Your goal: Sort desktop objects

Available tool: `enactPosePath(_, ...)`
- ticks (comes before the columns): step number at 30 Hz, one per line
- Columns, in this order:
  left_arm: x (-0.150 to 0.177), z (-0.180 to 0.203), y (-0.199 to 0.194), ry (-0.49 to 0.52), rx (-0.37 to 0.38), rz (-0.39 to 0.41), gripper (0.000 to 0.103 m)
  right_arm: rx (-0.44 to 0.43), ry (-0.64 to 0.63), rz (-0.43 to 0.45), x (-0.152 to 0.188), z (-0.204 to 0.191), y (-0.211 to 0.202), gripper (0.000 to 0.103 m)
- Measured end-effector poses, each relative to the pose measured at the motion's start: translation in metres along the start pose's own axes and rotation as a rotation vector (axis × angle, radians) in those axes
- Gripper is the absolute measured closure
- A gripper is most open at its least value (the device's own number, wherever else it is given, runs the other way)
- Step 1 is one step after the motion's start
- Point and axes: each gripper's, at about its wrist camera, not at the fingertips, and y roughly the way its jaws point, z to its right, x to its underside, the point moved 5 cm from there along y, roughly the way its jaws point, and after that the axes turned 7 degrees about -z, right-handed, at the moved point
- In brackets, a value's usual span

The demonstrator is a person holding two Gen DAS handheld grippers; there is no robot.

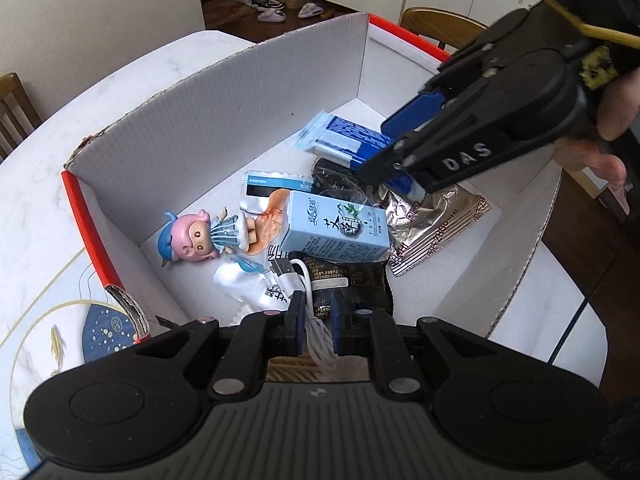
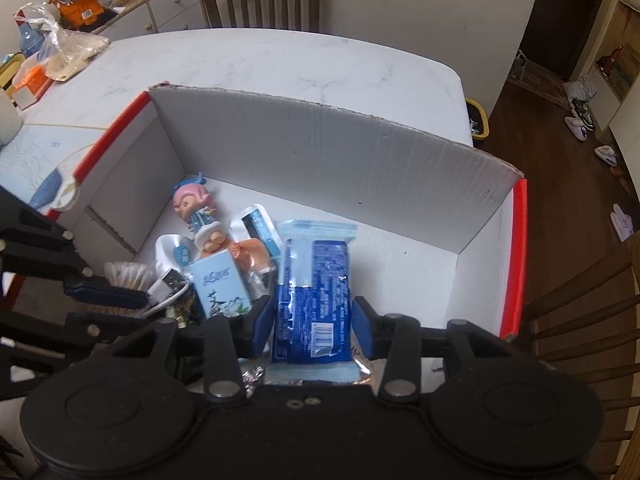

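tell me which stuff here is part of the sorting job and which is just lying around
Part of the job:
box
doll
blue packet, between the right gripper's open jaws
carton
USB cable, between the left gripper's fingers
foil pouch

Lying about:
orange snack bag
plastic bag
chair
slippers

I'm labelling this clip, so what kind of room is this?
Most likely a home dining room: a white table with wooden chairs around it, a sideboard against the wall, and slippers on the wood floor.
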Motion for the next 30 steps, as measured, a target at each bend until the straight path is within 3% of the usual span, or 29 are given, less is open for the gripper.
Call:
enactPosePath(3,0.0,0.0,-0.002,-0.009,-0.001,0.002,0.091,-0.01,-0.001,0.016,0.002,-0.002,-0.007,0.051)
enactPosePath(16,0.004,0.0,-0.018,-0.036,-0.033,0.035,0.09,-0.05,0.02,0.076,0.012,-0.008,-0.035,0.04)
enactPosePath(22,0.008,0.0,-0.027,-0.047,-0.039,0.049,0.088,-0.059,0.032,0.103,0.018,-0.009,-0.047,0.039)
enactPosePath(25,0.013,0.0,-0.033,-0.061,-0.037,0.068,0.072,-0.063,0.038,0.114,0.022,-0.01,-0.053,0.038)
enactPosePath(27,0.016,-0.001,-0.039,-0.072,-0.026,0.089,0.051,-0.066,0.037,0.121,0.024,-0.012,-0.056,0.037)
enactPosePath(30,0.018,0.0,-0.046,-0.074,-0.019,0.112,0.044,-0.065,0.036,0.129,0.028,-0.015,-0.061,0.035)
